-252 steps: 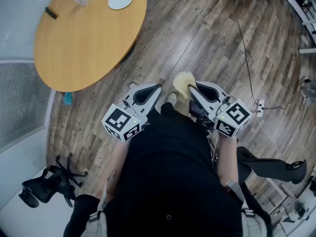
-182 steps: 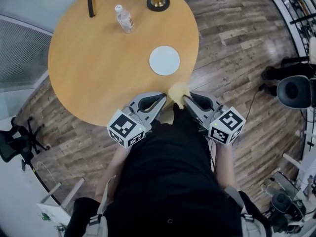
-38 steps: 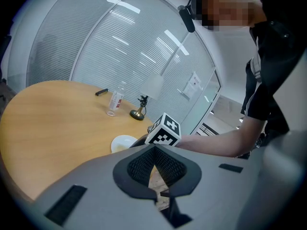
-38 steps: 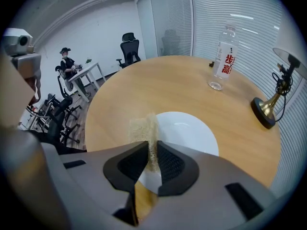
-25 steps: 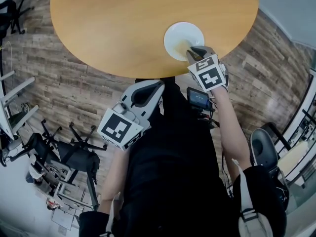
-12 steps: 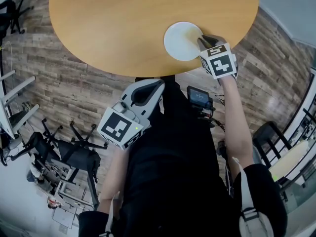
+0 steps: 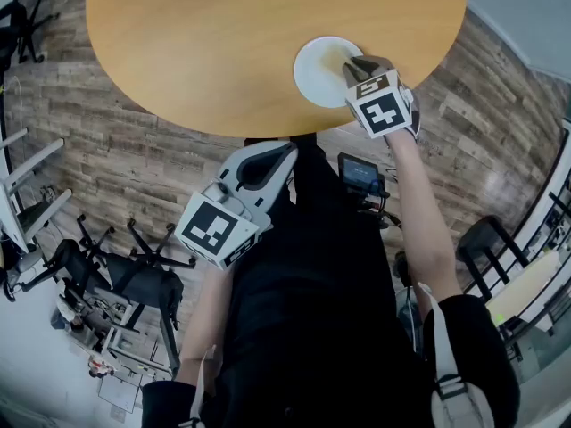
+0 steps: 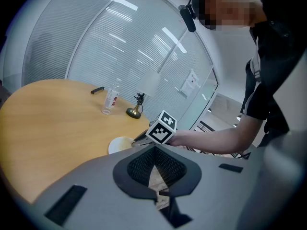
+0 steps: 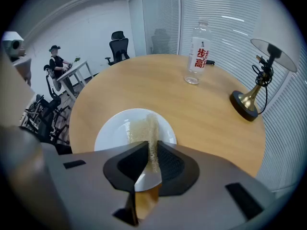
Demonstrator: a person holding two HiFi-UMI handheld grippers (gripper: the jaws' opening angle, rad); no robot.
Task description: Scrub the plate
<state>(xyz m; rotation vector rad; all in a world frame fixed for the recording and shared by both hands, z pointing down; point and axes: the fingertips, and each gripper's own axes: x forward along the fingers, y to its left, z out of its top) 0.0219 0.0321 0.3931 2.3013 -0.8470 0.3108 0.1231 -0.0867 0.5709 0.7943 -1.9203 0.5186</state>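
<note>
The plate (image 7: pixel 314 61) sits near the close edge of the table (image 7: pixel 196 52); to scrub it well I'd keep the scrub pad (image 9: pixel 144 128) flat and sweep out to the rim, not only the middle. The right gripper (image 7: pixel 353 64) pinches that pad, jaws narrow on it, pad touching the plate; the left gripper (image 7: pixel 272 160) hangs by the body, jaws together, empty.

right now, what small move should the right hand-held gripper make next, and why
Probably slide the right hand-held gripper sideways, dragging the scrub pad over the plate: its jaws clamp the pad, which lies on just one strip of it, the rest bare.
</note>
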